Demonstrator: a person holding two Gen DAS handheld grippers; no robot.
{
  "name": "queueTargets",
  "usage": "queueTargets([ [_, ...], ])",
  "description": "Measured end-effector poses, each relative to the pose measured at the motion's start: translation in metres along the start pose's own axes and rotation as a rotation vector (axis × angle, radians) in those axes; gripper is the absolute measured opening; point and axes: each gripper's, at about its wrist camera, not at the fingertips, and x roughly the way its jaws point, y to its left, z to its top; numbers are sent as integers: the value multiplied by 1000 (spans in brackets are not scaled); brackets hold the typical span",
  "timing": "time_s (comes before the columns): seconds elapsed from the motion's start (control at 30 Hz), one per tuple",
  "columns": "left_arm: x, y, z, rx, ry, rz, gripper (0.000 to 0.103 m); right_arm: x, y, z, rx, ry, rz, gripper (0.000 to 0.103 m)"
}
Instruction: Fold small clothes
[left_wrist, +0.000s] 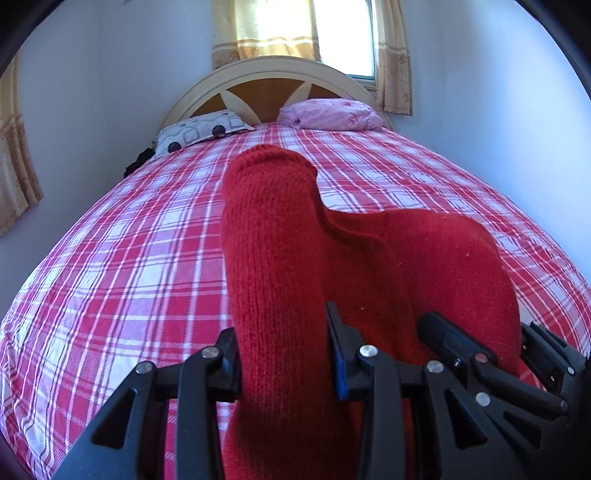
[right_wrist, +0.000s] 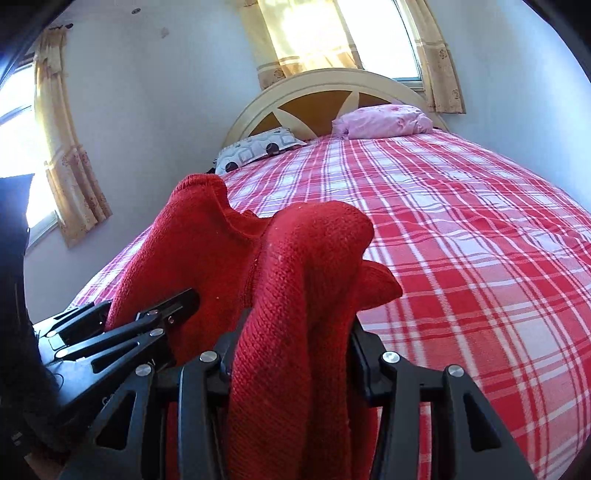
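Over the red-and-white plaid bedsheet (left_wrist: 110, 258), I have my left gripper (left_wrist: 284, 354) and right gripper (right_wrist: 291, 354) each pinching the red knitted garment (left_wrist: 280, 240).

The red knit garment (left_wrist: 280, 266) is bunched and draped — one thick fold rises between the left tongs (left_wrist: 282, 354), another between the right tongs (right_wrist: 291, 343). The rest sags between the two, its ribbed edge (right_wrist: 199, 184) peaking beyond the left tongs — above the bed.

right hand-held gripper (right_wrist: 291, 354) clamping red knit garment (right_wrist: 295, 258), plaid bed (right_wrist: 461, 240)
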Motion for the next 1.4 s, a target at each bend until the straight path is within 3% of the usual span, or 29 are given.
queueTargets([
  [0.23,-4,18,-10,-22,10,23,37,1,13,-6,-9,13,11,47],
  [0.83,-11,14,-13,-7,-4,16,37,-8,10,-4,28,7,12,47],
  [1.4,-17,60,-9,-77,-22,78,37,15,59,12,-11,21,102,46],
])
